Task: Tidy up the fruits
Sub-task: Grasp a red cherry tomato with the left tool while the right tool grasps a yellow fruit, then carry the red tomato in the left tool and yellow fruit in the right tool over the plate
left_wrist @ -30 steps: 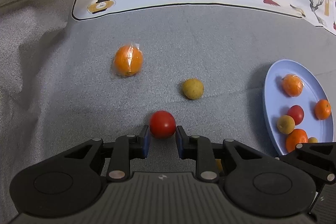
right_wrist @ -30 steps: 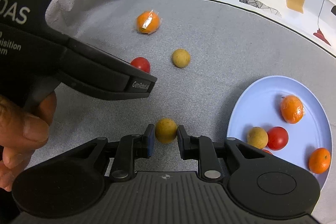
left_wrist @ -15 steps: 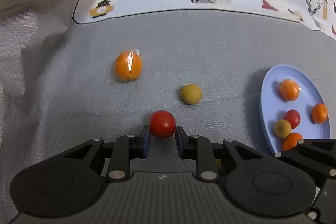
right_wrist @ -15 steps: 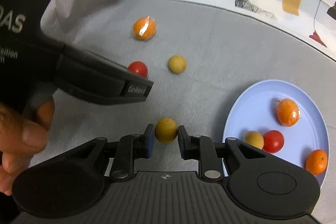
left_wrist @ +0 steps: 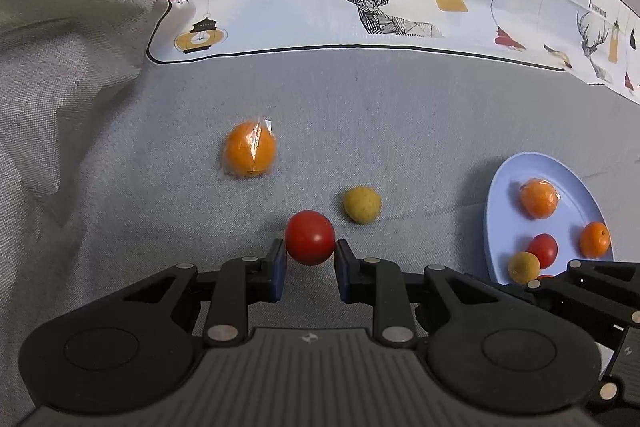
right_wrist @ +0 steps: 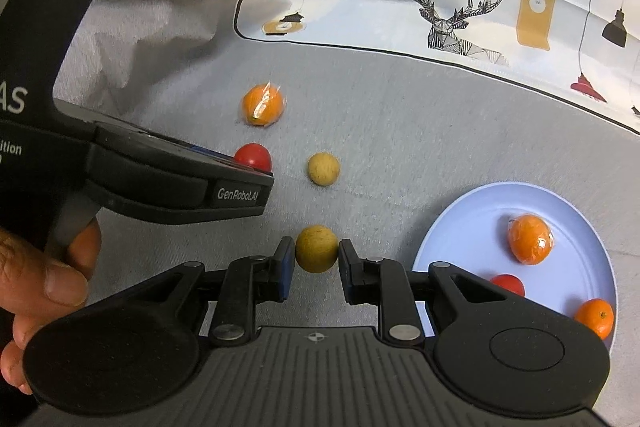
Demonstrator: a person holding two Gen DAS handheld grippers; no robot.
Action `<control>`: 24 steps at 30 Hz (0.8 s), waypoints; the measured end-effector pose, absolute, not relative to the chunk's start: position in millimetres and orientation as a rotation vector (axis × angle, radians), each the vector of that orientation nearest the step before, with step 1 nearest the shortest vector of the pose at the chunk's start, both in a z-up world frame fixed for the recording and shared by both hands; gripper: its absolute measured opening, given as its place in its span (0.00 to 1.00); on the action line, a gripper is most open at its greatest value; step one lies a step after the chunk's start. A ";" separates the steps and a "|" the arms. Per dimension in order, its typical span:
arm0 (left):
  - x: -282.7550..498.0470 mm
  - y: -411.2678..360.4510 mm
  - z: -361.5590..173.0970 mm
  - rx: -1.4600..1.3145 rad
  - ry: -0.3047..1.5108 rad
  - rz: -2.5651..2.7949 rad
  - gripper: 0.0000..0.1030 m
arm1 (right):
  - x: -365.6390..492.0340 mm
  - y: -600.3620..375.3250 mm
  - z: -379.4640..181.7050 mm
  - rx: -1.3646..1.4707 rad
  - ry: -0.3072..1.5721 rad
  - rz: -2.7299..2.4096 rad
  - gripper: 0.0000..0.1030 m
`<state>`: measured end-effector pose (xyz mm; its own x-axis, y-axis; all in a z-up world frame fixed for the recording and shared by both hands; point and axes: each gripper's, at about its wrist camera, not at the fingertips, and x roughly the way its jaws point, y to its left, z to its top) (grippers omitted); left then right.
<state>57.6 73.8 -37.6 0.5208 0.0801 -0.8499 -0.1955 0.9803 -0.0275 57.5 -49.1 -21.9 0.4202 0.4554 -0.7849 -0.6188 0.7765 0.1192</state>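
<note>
Fruit is gripped on both sides: the left hand-held gripper (left_wrist: 310,261) is clamped on a round red tomato (left_wrist: 310,237), the right hand-held gripper (right_wrist: 316,267) on a round tan-yellow fruit (right_wrist: 316,248), both low over the grey cloth surface (left_wrist: 400,131); I judge each should lift clear, travel right to the pale blue oval plate (right_wrist: 480,203), and release into bare spots; a film-wrapped orange (left_wrist: 250,150) and another tan fruit (left_wrist: 362,205) wait farther off.

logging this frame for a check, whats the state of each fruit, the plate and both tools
left tool: shut on red tomato
red tomato: gripped between the pads
right tool: shut on tan round fruit
tan round fruit: gripped between the pads
wrapped orange: loose on grey cloth, in clear film
yellow-green fruit: loose on cloth, untouched
blue plate: flat on cloth, holding several fruits
</note>
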 end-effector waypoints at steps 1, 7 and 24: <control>57.2 74.2 -37.6 -0.126 1.008 0.165 0.27 | 57.5 -49.6 -21.5 -0.198 0.914 0.678 0.24; 57.0 75.1 -34.1 -0.138 0.991 0.166 0.27 | 57.6 -53.8 -18.9 -0.184 0.898 0.668 0.24; 56.7 76.0 -30.8 -0.148 0.972 0.168 0.27 | 53.3 -58.9 -11.8 -0.170 0.874 0.659 0.24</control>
<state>56.7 76.0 -30.8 0.5524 0.0758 -0.8302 -0.2080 0.9769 -0.0492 53.3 -58.9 -11.8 0.4599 0.4648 -0.7566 -0.5990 0.7914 0.1222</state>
